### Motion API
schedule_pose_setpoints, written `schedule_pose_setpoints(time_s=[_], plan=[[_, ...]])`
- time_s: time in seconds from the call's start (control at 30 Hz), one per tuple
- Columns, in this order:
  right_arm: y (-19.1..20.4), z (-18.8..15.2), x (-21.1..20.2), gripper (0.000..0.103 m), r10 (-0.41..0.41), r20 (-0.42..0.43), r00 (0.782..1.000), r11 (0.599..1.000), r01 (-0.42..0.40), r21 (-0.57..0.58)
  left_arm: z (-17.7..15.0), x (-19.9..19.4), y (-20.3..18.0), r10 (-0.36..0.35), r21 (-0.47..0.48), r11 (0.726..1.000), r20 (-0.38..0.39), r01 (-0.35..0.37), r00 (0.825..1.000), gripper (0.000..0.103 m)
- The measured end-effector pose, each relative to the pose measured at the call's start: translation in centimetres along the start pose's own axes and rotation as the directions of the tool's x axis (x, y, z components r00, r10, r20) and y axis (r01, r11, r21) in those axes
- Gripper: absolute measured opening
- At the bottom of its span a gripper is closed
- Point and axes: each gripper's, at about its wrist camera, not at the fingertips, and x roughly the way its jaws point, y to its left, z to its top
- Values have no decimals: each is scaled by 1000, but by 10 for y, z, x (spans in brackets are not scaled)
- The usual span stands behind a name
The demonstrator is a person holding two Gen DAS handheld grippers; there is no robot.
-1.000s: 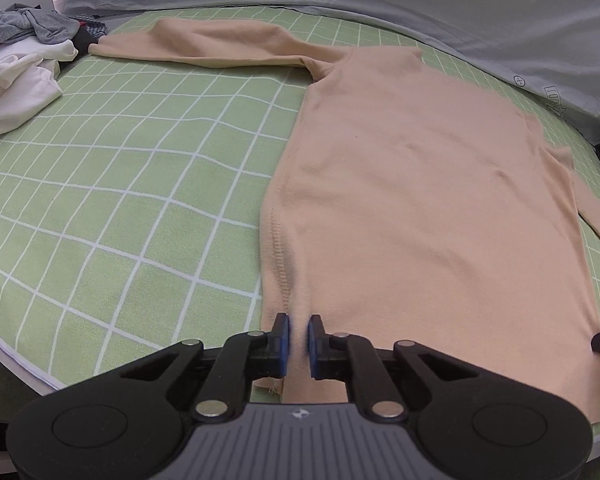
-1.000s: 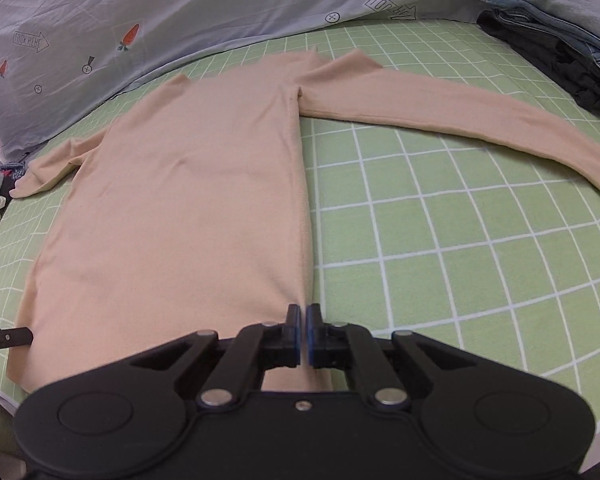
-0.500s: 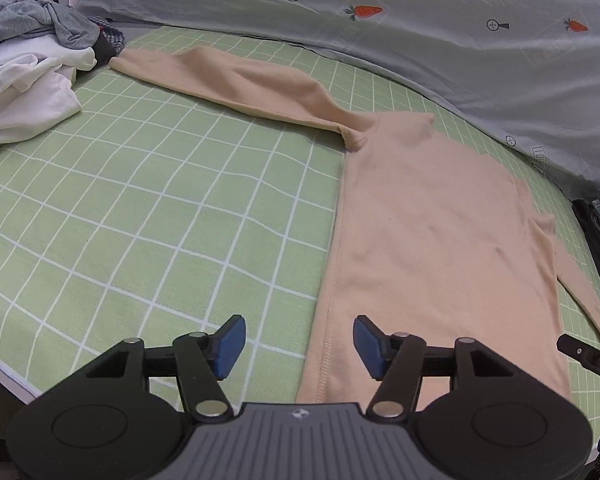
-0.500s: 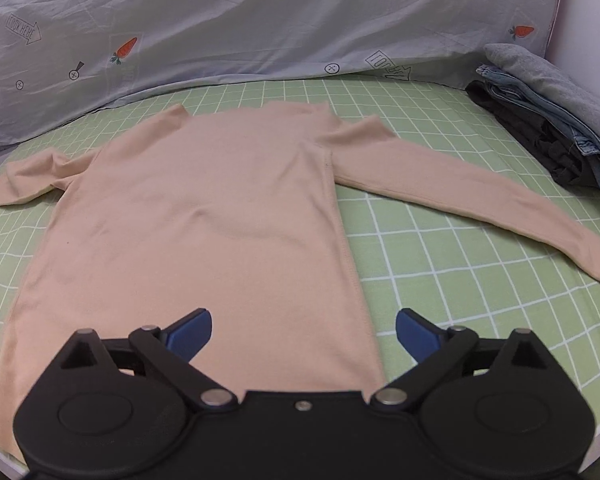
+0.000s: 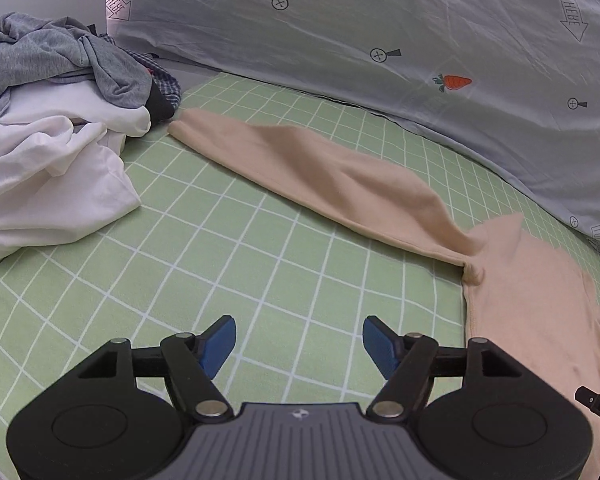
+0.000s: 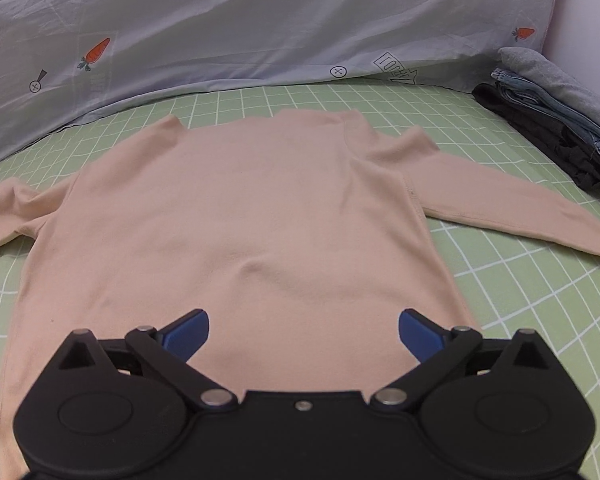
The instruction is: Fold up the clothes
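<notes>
the peach long-sleeved top (image 6: 244, 216) lies flat on the green checked bed (image 5: 260, 248), sleeves spread for folding, while the left tool (image 5: 298, 340), jaws opening over bare sheet, and the right tool (image 6: 304, 330), spread wide above the top's body, hold nothing.

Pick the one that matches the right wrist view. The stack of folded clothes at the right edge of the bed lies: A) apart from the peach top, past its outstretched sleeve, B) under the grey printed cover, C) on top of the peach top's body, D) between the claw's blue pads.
A: the stack of folded clothes sits on bare green checked sheet, clear of the peach top and its sleeve.
</notes>
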Motion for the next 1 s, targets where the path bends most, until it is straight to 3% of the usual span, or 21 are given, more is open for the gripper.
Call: schedule_pose_setpoints(time_s=[0.23,0.43,0.63,0.77,0.83,0.97,1.0], plan=[[3,-6,22,103,-34,33,999,998,32,55,73,56,48,104,-97,990,31,-101,994,71],[3,-17,19,103,-47,83,995,997,42,66,118,106,64,196,-77,978,45,-192,980,71],[4,-21,20,103,-61,126,990,996,52,74,145,145,78,253,-104,963,25,-250,967,72],[4,-21,21,103,-60,126,990,996,51,74,148,153,72,264,-77,963,53,-260,963,70],[4,-20,21,103,-60,127,990,996,51,75,144,152,67,257,-72,965,81,-251,963,56],[4,-20,22,103,-59,128,990,996,50,75,133,143,58,262,-66,965,127,-255,957,10],[4,-20,22,103,-59,128,990,996,50,76,129,140,57,275,-73,961,130,-268,953,9]])
